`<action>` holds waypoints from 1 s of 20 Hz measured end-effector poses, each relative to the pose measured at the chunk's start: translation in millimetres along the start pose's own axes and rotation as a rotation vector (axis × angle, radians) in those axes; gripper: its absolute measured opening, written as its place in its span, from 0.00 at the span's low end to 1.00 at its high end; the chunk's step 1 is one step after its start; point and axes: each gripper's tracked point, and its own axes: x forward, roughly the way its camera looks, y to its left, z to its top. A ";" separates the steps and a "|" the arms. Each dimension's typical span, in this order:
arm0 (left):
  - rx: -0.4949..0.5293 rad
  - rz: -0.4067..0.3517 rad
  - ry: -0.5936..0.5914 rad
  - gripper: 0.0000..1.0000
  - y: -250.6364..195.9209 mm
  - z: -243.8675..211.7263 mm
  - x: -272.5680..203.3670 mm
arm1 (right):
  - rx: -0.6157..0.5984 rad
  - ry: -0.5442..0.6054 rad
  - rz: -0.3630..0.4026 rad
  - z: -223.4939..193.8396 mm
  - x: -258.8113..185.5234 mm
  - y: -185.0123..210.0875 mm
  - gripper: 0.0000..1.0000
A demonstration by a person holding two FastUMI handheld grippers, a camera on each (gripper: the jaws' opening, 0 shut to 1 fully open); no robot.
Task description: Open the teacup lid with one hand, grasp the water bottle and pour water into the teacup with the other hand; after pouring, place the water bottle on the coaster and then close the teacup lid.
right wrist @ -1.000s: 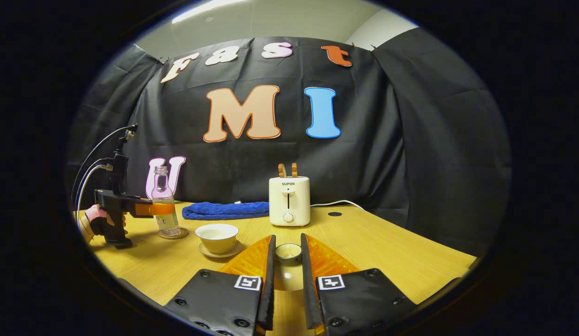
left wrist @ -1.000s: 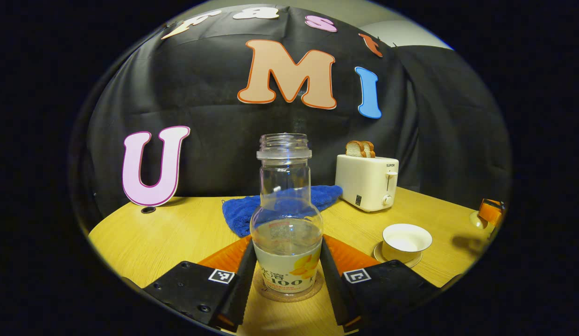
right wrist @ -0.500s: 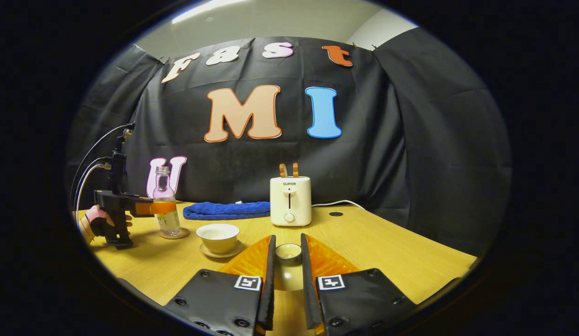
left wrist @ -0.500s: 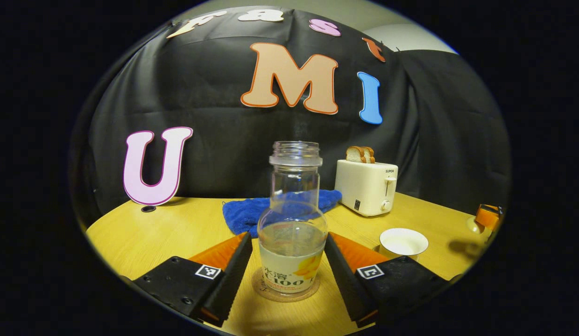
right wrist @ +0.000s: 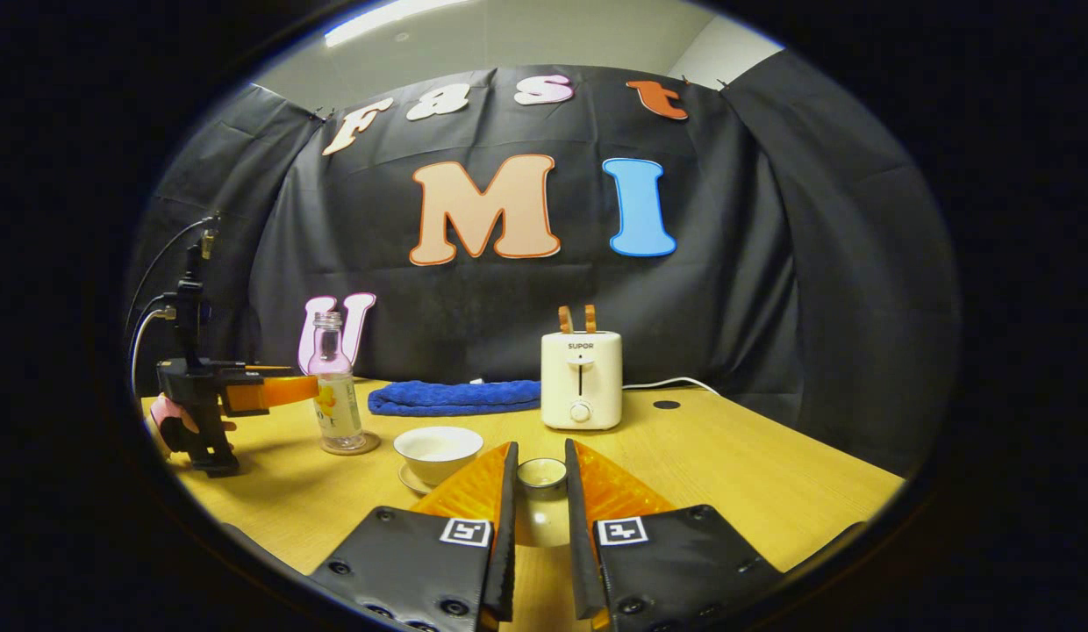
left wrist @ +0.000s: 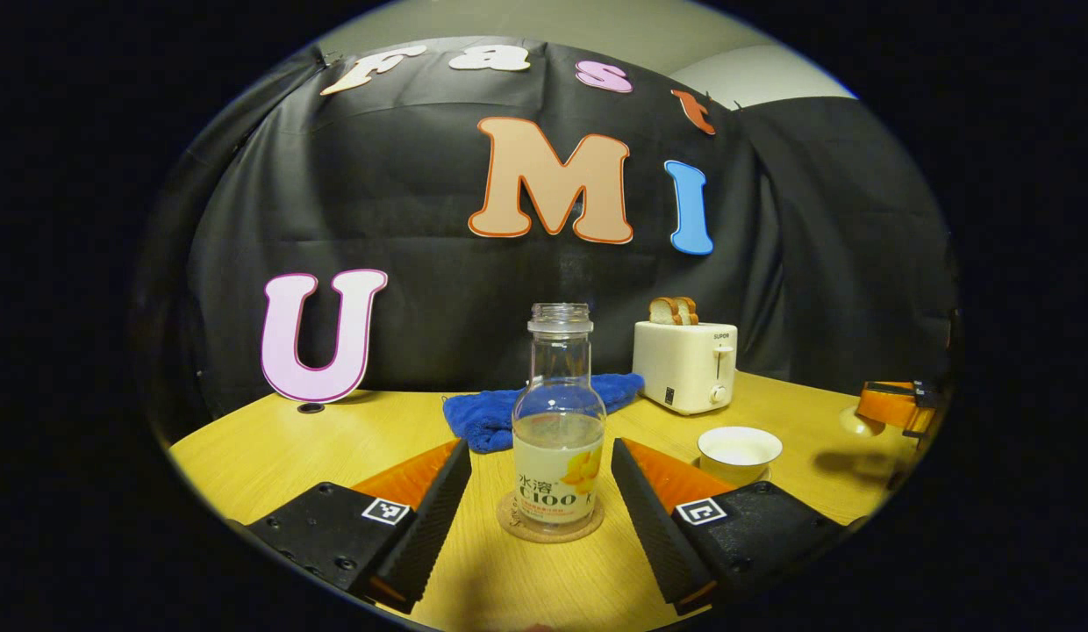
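Observation:
The clear water bottle (left wrist: pixel 557 421), partly full and uncapped, stands upright on the round cork coaster (left wrist: pixel 550 528). My left gripper (left wrist: pixel 540 449) is open, its fingers on either side of the bottle and apart from it. In the right gripper view the bottle (right wrist: pixel 335 391) stands left of the lidless white teacup (right wrist: pixel 437 446) on its saucer, with the left gripper (right wrist: pixel 309 389) just short of it. My right gripper (right wrist: pixel 540 446) is shut on the teacup lid (right wrist: pixel 541 475), held above the table near the teacup. The teacup (left wrist: pixel 739 449) sits to the bottle's right.
A white toaster (right wrist: pixel 581 379) holding bread slices stands at the back of the wooden table, with a folded blue towel (right wrist: pixel 456 397) to its left. A person's hand (right wrist: pixel 171 420) holds the left gripper's handle. The toaster (left wrist: pixel 684 364) and towel (left wrist: pixel 500 412) lie behind the bottle.
My left gripper's fingers have spread off the bottle and pulled back from it; the bottle stays on the coaster. My right gripper has turned slightly left, still holding the lid.

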 end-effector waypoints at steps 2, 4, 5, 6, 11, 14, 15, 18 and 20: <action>0.014 0.005 -0.006 0.94 3.6 1.6 -13.9 | 0.002 0.001 0.030 -0.2 8.0 11.1 0.29; 0.026 0.020 -0.014 0.94 6.2 1.3 -24.2 | 0.003 0.003 0.060 -0.9 17.9 23.4 0.29; 0.031 0.022 -0.010 0.94 6.8 -1.4 -28.3 | 0.004 0.005 0.078 -2.2 22.6 30.1 0.29; 0.036 0.025 -0.002 0.94 6.8 -6.2 -30.9 | 0.004 0.004 0.094 -2.0 29.3 36.7 0.29; 0.026 0.043 -0.004 0.94 10.4 -9.8 -38.9 | 0.007 0.009 0.170 -3.5 54.9 68.6 0.29; 0.042 0.063 -0.022 0.94 12.6 -7.2 -41.7 | 0.008 0.011 0.202 -4.6 72.2 82.8 0.30; 0.045 0.069 -0.035 0.94 12.8 -4.6 -43.3 | 0.009 0.012 0.211 -5.0 77.1 86.6 0.30; 0.032 0.092 -0.042 0.93 19.2 -5.4 -44.8 | 0.010 0.012 0.225 -4.9 91.5 94.8 0.29; 0.030 0.095 -0.044 0.94 18.2 -4.4 -44.8 | 0.010 0.021 0.233 -7.2 98.0 98.5 0.29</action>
